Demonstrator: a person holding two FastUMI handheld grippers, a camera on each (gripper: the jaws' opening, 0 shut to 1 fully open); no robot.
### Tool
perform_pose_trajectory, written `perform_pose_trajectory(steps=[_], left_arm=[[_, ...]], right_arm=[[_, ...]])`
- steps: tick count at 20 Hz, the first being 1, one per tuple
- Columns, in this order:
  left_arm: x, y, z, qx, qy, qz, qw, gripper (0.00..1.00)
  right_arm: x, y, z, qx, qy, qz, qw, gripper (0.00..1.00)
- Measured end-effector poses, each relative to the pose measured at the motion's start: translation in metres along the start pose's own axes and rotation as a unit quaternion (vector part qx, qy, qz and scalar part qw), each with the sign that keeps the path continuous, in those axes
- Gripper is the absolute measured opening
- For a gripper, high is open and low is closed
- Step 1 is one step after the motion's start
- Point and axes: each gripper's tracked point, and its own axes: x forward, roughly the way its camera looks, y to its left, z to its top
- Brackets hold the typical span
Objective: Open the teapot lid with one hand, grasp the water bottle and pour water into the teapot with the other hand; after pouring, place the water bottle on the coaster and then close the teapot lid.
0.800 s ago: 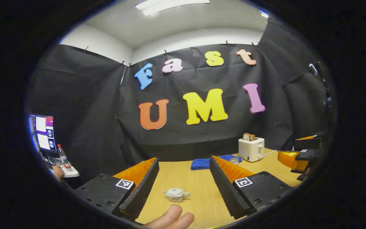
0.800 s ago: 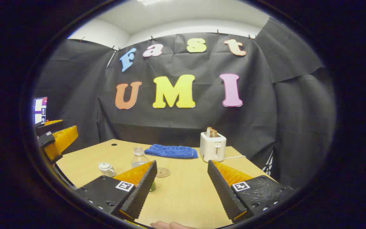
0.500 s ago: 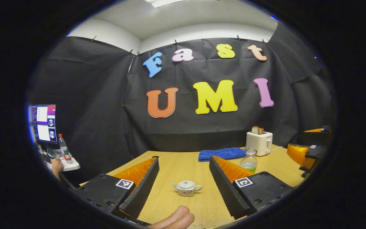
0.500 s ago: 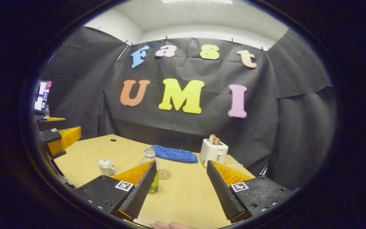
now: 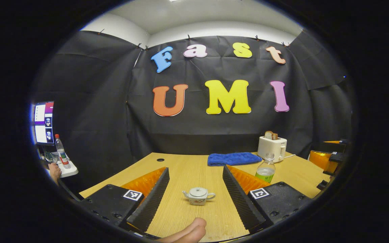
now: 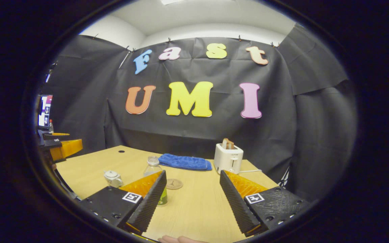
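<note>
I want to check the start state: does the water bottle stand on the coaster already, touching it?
Apart. In the right gripper view, bare table shows between the water bottle and the coaster, which lies to its right.

Black cloth wall (image 5: pixel 96 111) encloses the booth; white ceiling (image 5: pixel 194 13) above. Wooden table (image 6: pixel 194 202) carries a white toaster (image 6: pixel 228 160) and blue towel (image 6: pixel 184 162). Monitor (image 5: pixel 42 122) at the left.
</note>
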Motion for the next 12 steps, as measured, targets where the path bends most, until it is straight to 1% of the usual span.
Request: perform_pose_trajectory(steps=[1, 2, 3, 4, 5, 7, 8, 9, 10, 11, 12], left_arm=[[0.001, -0.001, -0.007, 0.003, 0.013, -0.002, 1.0, 0.99], [0.003, 0.0, -0.011, 0.009, 0.021, 0.003, 1.0, 0.99], [0.005, 0.004, -0.012, 0.015, 0.022, 0.01, 1.0, 1.0], [0.006, 0.007, -0.011, 0.019, 0.018, 0.015, 1.0, 1.0], [0.01, 0.005, -0.014, 0.019, 0.02, 0.014, 1.0, 0.99], [0.013, 0.003, -0.018, 0.011, 0.021, 0.007, 1.0, 0.99], [0.016, 0.004, -0.019, 0.009, 0.02, 0.01, 1.0, 0.99], [0.02, 0.007, -0.022, 0.009, 0.02, 0.013, 1.0, 0.99], [0.025, 0.008, -0.026, 0.011, 0.023, 0.015, 1.0, 0.99], [0.029, 0.009, -0.031, 0.011, 0.027, 0.016, 0.999, 0.99], [0.036, 0.009, -0.035, 0.006, 0.028, 0.017, 0.999, 0.99]], right_arm=[[0.001, -0.004, -0.001, -0.001, 0.001, -0.005, 1.0, 0.95], [0.002, -0.006, 0.0, -0.003, 0.001, -0.009, 1.0, 0.98], [0.004, -0.004, -0.002, -0.004, 0.002, -0.006, 1.0, 0.95], [0.004, 0.0, -0.004, -0.002, 0.006, 0.0, 1.0, 0.98], [0.006, 0.001, -0.007, -0.002, 0.008, 0.003, 1.0, 0.95], [0.009, 0.003, -0.012, 0.001, 0.016, 0.007, 1.0, 0.95], [0.01, 0.006, -0.014, -0.001, 0.018, 0.014, 1.0, 0.98], [0.011, 0.007, -0.014, -0.005, 0.016, 0.014, 1.0, 0.95], [0.013, 0.004, -0.014, -0.005, 0.013, 0.006, 1.0, 0.92], [0.015, 0.003, -0.017, -0.004, 0.012, 0.002, 1.0, 0.98], [0.019, 0.006, -0.02, -0.002, 0.014, 0.004, 1.0, 0.95]])
